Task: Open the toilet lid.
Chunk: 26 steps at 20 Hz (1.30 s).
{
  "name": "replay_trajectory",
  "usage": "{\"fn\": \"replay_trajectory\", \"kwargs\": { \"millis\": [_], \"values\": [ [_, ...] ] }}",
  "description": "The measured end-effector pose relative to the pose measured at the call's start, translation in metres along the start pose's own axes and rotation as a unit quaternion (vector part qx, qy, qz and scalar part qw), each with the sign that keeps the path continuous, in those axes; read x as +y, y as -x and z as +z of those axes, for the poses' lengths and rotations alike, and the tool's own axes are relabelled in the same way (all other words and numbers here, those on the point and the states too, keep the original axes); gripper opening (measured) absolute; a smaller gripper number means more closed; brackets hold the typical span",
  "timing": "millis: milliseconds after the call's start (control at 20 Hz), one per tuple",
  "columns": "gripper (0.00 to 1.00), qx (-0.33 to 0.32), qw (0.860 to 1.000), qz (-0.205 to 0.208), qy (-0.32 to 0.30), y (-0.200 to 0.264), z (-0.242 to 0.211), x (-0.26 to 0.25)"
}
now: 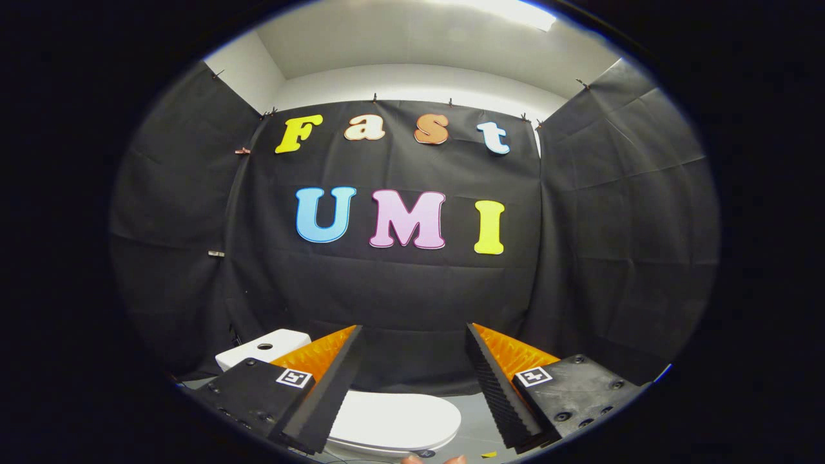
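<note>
A white toilet stands low in front of the black cloth wall. Its lid lies flat and closed, showing between and below my fingers. The white tank with a flush button on top sits behind my left finger. My gripper is open, fingers spread wide, raised above the lid and not touching it. Nothing is between the fingers. The left finger hides the lid's left side.
Black cloth walls close in the booth at the back and on both sides. Grey floor shows to the right of the toilet. A small yellow scrap lies on the floor nearby. Fingertips of a person's hand peek in below the lid.
</note>
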<state>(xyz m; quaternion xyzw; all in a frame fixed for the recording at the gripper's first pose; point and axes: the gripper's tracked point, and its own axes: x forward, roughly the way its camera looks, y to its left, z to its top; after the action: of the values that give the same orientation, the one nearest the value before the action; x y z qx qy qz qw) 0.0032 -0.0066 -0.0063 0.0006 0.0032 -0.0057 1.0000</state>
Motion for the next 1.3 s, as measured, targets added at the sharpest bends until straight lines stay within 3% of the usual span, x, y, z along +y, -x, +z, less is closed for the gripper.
{"fn": "replay_trajectory", "kwargs": {
  "millis": [350, 900, 1150, 1300],
  "values": [
    [0.99, -0.001, 1.0, -0.009, 0.005, -0.015, -0.032, -0.006],
    [0.99, 0.013, 1.0, -0.016, 0.022, -0.037, -0.146, -0.025],
    [0.99, 0.041, 0.998, 0.018, 0.034, -0.041, -0.206, -0.024],
    [0.99, 0.074, 0.996, 0.052, 0.005, -0.04, -0.238, -0.018]
  ]
}}
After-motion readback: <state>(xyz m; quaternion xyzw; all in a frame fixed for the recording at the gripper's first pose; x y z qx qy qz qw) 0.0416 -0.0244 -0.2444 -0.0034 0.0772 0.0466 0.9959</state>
